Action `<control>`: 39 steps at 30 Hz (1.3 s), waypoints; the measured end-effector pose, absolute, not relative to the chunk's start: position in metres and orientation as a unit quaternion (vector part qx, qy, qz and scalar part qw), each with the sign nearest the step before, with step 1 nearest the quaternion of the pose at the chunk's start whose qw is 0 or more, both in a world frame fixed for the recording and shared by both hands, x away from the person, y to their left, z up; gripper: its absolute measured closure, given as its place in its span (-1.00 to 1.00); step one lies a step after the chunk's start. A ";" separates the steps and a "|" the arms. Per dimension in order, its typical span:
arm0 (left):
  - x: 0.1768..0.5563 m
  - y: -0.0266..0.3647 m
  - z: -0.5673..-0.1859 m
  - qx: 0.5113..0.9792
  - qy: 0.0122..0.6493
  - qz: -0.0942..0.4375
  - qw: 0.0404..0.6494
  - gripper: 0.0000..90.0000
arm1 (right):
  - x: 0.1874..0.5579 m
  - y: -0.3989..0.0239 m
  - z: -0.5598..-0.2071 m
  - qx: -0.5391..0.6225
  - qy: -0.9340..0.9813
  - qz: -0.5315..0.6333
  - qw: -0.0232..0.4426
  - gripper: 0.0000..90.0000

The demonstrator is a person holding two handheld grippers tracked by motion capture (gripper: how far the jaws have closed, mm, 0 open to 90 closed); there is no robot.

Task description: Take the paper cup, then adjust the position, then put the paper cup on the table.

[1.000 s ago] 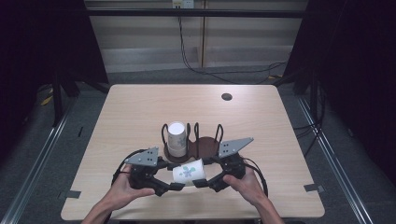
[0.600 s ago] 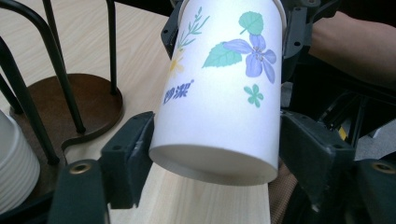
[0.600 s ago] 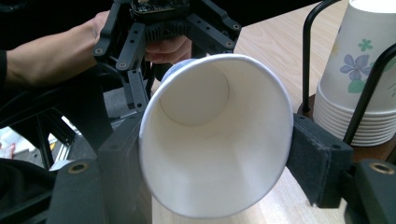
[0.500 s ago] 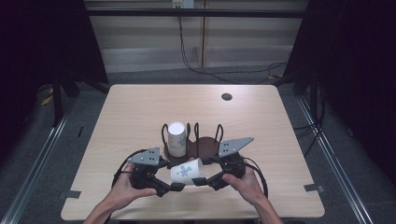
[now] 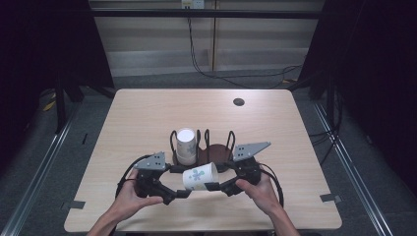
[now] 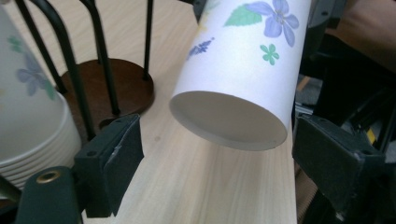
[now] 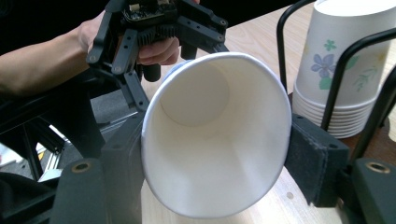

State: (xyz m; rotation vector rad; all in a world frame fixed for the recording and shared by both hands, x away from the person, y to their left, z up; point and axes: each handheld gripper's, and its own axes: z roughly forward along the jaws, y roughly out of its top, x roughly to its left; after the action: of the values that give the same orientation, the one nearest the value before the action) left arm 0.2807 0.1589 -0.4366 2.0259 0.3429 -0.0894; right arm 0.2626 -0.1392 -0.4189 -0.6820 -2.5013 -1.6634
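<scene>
A white paper cup (image 5: pixel 200 177) with a blue flower print lies on its side just above the table's front, between my two grippers. My right gripper (image 5: pixel 221 187) is shut on its rim end; its pads (image 7: pixel 317 163) squeeze the mouth (image 7: pixel 215 140) into an oval, and its jaws have just been closing. My left gripper (image 5: pixel 176 192) stands open around the cup's base (image 6: pixel 229 119); its jaws have just been opening, and the pads (image 6: pixel 114 163) stand clear of the cup on both sides. A stack of matching cups (image 5: pixel 186 146) stands mouth-down in a black wire holder (image 5: pixel 216 152).
The holder has a round brown base (image 6: pixel 112 88) and upright wire loops right behind the grippers. A small dark round fitting (image 5: pixel 239 102) sits in the wooden table (image 5: pixel 147 113) at the far right. Cables trail from both grippers toward the front edge.
The left gripper's jaws have opened off the cup's base. The right gripper has closed tighter on the rim end. Both hands have stayed where they were.
</scene>
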 end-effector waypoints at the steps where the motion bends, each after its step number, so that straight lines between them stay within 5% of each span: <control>1: 0.281 0.160 -0.436 0.842 0.145 -0.036 0.518 -0.65 | 0.263 -0.140 -0.419 -0.224 -0.810 -0.541 0.031 -0.36; 39: 0.290 0.180 -0.436 0.838 0.183 -0.011 0.514 -0.65 | 0.260 -0.201 -0.410 -0.304 -0.842 -0.446 -0.021 -0.34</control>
State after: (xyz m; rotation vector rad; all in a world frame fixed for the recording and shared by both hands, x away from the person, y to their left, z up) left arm 0.2904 0.1797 -0.4358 2.0154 0.4393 -0.0274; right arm 0.2603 -0.2014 -0.4099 -0.9682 -2.6802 -1.4185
